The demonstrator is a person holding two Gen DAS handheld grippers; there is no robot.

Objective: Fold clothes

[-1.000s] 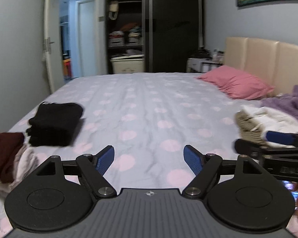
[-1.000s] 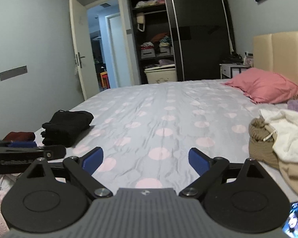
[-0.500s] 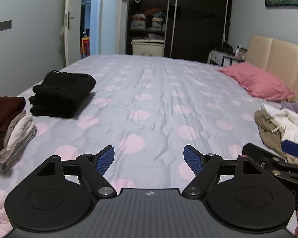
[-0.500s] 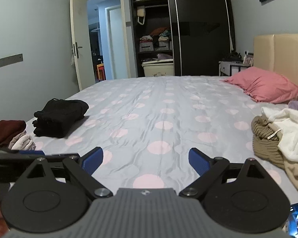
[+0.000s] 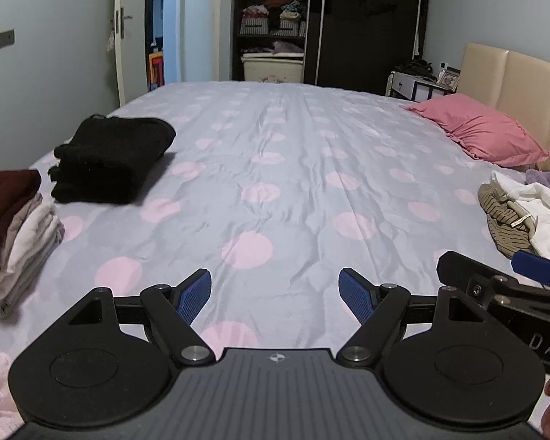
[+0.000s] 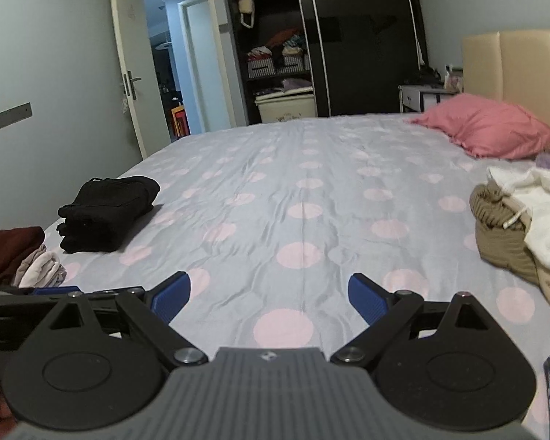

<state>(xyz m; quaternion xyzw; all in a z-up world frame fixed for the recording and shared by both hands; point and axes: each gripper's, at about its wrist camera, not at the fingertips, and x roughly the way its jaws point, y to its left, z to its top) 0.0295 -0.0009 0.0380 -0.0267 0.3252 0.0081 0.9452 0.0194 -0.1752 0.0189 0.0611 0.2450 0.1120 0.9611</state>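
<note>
Both spread wide and empty, left gripper point(image 5: 275, 295) and right gripper point(image 6: 269, 299), lettered "DAS", are hovering over bare bedsheet point(image 5: 293, 183), unfolded clothes point(image 6: 517, 227) lying rightward.

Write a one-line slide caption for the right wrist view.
Open right gripper hovers empty over the polka-dot bed, folded black stack at left, unfolded clothes pile at right.
</note>
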